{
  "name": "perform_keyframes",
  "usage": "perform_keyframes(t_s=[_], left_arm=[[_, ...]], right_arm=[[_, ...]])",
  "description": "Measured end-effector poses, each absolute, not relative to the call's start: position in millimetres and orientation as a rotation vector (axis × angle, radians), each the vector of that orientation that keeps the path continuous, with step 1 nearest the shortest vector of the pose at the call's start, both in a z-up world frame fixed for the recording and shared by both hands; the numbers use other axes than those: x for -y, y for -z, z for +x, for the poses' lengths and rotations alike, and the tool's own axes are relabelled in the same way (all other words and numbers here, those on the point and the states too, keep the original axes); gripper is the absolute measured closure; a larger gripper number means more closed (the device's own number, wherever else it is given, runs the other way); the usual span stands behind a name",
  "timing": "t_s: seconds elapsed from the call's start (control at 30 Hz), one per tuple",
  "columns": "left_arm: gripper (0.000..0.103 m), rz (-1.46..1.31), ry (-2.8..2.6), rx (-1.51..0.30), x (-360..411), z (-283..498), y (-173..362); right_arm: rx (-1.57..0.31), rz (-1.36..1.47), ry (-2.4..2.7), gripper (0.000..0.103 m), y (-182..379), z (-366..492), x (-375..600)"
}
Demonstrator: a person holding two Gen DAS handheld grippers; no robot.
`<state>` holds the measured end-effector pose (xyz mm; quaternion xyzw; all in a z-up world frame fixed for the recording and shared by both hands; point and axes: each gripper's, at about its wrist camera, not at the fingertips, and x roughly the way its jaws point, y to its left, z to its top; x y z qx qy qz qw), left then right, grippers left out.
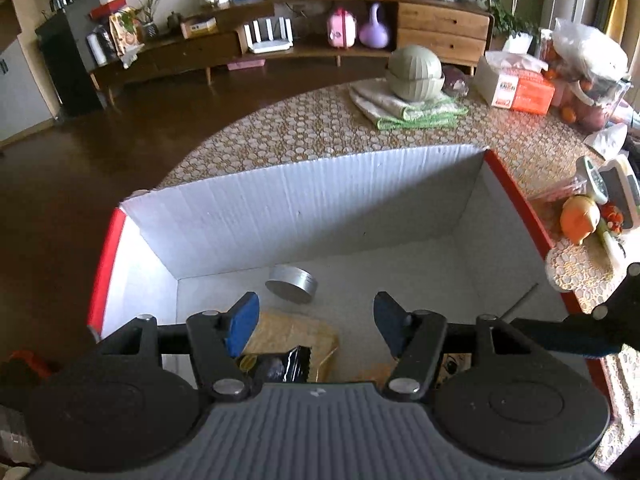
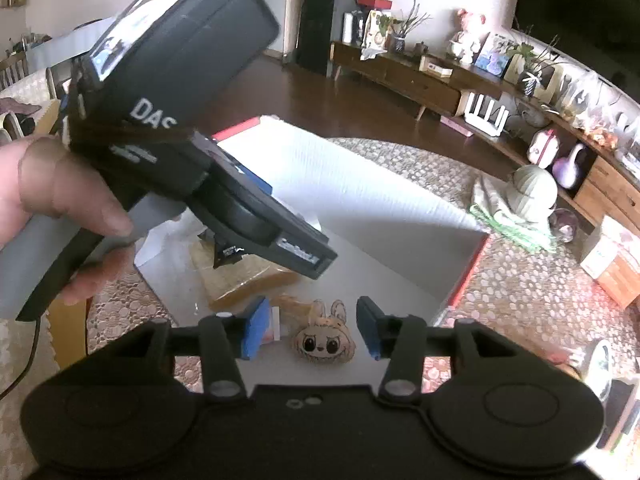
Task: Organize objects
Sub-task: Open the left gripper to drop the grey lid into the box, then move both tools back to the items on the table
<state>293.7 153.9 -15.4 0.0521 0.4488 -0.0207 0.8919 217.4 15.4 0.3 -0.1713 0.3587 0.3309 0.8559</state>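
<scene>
Your left gripper point(image 1: 316, 326) body covers the near part of the cardboard box point(image 1: 280, 220), so the black snack packet point(image 1: 280, 364) at 6 o'clock shows only its top half. The yellow bag point(image 1: 296, 332) beneath it is part hidden too. In your right wrist view, the left device blocks the box's far corner at 10 o'clock, and your left hand point(image 2: 60, 200) is cut off at the 9 o'clock edge. The print on the orange tissue box point(image 1: 520, 92) is too blurred to read.

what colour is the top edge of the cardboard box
Red on the side rims of the cardboard box, white inside; clearest in the left wrist view.
</scene>
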Motion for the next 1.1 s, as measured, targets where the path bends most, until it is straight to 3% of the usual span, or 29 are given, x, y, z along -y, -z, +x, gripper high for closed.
perform_keyframes(t_s=[0.23,0.33,0.6,0.73,0.9,1.1], left_arm=[[0.04,0.09,0.039,-0.879,-148.7,268.3,-6.3],[0.032,0.081,0.038,-0.856,-144.9,257.1,-14.4],[0.032,0.07,0.042,-0.789,-137.1,224.7,-31.2],[0.024,0.045,0.042,-0.76,-133.6,210.2,-39.3],[0.022,0.033,0.044,-0.72,-127.6,189.7,-47.8],[0.021,0.008,0.045,-0.681,-119.7,168.8,-53.2]], right_arm=[[-0.719,-0.329,-0.701,0.042,-19.5,197.4,4.7],[-0.704,-0.316,-0.704,0.038,-26.9,189.5,11.9],[-0.675,-0.245,-0.702,0.025,-40.6,172.3,43.9],[-0.669,-0.22,-0.699,0.019,-45.6,165.9,57.1],[-0.641,-0.194,-0.699,0.005,-52.0,155.4,76.4],[-0.603,-0.146,-0.675,0.001,-58.9,140.5,106.4]])
